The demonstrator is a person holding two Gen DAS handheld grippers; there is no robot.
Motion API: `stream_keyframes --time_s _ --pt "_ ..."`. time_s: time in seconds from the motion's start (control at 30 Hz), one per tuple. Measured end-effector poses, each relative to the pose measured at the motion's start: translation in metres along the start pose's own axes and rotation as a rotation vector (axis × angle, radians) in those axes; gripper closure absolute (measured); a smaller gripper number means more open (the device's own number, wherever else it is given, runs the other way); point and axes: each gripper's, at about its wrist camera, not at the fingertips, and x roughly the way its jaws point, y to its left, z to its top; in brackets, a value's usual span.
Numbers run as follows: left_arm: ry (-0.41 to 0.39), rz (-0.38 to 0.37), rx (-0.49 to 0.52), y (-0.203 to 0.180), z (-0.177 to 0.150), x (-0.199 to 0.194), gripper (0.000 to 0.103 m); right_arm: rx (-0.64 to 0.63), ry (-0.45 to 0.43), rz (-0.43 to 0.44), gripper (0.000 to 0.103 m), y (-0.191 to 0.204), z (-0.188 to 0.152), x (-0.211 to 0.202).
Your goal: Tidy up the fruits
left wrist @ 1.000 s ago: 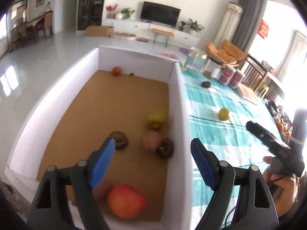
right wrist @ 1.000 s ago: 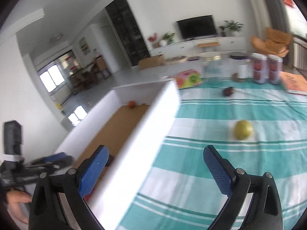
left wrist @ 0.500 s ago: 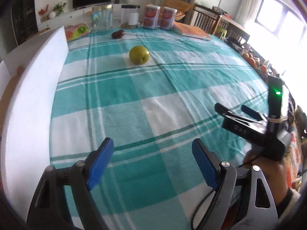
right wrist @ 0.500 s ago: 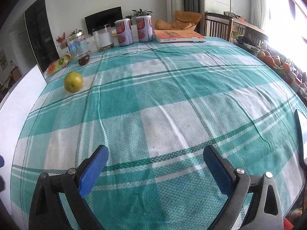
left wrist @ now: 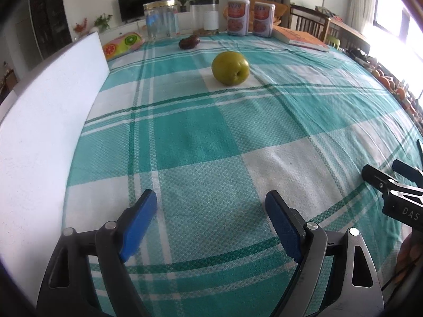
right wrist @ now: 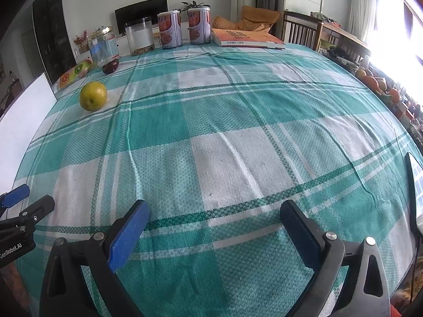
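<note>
A green-yellow apple [left wrist: 230, 68] lies on the teal checked tablecloth [left wrist: 211, 142], well ahead of my open, empty left gripper [left wrist: 211, 206]. A dark brown fruit [left wrist: 189, 42] lies beyond it near the jars. In the right wrist view the apple [right wrist: 93, 96] and the dark fruit [right wrist: 110, 66] sit at the far left. My right gripper [right wrist: 214, 216] is open and empty above the cloth, far from both. The white box wall [left wrist: 45, 121] stands at the left; its inside is hidden.
Two glass jars [right wrist: 139, 37], two printed cans [right wrist: 185, 27], an orange book [right wrist: 246, 38] and a fruit-print pouch [left wrist: 120, 45] line the table's far side. The right gripper's body [left wrist: 396, 192] shows at the left view's right edge. Chairs stand beyond the table.
My left gripper swung from over the box of fruit to the tablecloth and came closer to the apple. My right gripper turned right, away from the box. Both stayed open.
</note>
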Motion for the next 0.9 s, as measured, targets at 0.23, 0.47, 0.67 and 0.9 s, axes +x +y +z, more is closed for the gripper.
stream_keyframes --time_s 0.23,0.47,0.67,0.9 --pt "-0.002 0.003 -0.004 -0.002 0.001 0.004 0.011 -0.001 0.004 0.001 0.003 0.000 -0.001 0.001" --pt "-0.002 0.004 -0.005 -0.002 0.001 0.003 0.011 -0.003 0.010 0.006 0.001 0.001 -0.001 0.001" --pt "-0.002 0.000 -0.008 -0.001 0.001 0.003 0.011 -0.006 0.014 0.020 0.000 0.001 -0.001 0.002" --pt "0.032 0.053 -0.066 0.027 0.000 0.002 0.010 -0.084 0.024 0.163 0.001 0.021 0.027 0.007"
